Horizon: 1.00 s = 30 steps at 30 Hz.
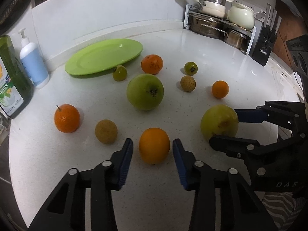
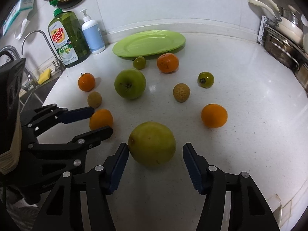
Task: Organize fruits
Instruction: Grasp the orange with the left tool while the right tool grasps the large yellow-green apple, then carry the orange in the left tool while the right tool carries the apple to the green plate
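Several fruits lie on the white counter [image 1: 221,57] in front of an empty green plate [image 1: 104,56]. In the left wrist view my left gripper [image 1: 153,142] is open, and an orange [image 1: 154,146] sits between its blue pads with a thin gap on each side. In the right wrist view my right gripper [image 2: 155,147] is open around a large yellow-green fruit [image 2: 152,144]. Its left pad is at the fruit's skin and its right pad stands clear. A big green apple [image 1: 145,91] lies mid-counter. Small oranges, brown fruits and green fruits lie scattered around it.
A dish soap bottle [image 2: 65,38] and a white pump bottle [image 2: 92,36] stand at the back left beside the tap [image 2: 36,38] and sink. A rack of pots [image 1: 217,21] and a knife block [image 1: 264,44] fill the back right. The counter's edge curves at the right.
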{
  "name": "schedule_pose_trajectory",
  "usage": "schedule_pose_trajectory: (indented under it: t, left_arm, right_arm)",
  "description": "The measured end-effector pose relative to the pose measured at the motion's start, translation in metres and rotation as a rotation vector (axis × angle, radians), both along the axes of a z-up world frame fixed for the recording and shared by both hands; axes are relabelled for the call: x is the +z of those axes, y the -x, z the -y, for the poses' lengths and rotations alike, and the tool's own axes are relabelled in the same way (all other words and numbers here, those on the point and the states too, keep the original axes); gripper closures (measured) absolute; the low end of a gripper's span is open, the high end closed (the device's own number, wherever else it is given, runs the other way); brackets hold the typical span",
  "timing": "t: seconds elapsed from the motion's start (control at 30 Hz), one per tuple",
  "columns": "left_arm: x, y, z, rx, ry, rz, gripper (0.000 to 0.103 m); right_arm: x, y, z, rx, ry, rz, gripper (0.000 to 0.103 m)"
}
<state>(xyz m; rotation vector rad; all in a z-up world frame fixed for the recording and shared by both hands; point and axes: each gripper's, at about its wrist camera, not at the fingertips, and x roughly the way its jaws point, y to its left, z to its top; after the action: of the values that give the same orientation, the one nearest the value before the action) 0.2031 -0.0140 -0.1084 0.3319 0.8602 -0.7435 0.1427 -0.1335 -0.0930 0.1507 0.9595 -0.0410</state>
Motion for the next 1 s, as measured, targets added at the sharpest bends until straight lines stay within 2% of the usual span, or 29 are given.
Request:
schedule_pose_trajectory:
  t: [0.1, 0.63, 1.0]
  left_arm:
    - [-0.002, 0.000, 0.001, 0.006, 0.005, -0.012, 0.070]
    - [0.008, 0.004, -0.008, 0.070, 0.025, -0.011, 0.071]
    - [0.028, 0.008, -0.016, 0.117, 0.060, 0.007, 0.071]
  right_arm:
    - [-0.003, -0.002, 0.000, 0.013, -0.012, -0.011, 0.049]
    - [-0.004, -0.002, -0.001, 0.030, -0.019, -0.004, 0.052]
    - [0.011, 0.000, -0.001, 0.020, -0.017, 0.061, 0.052]
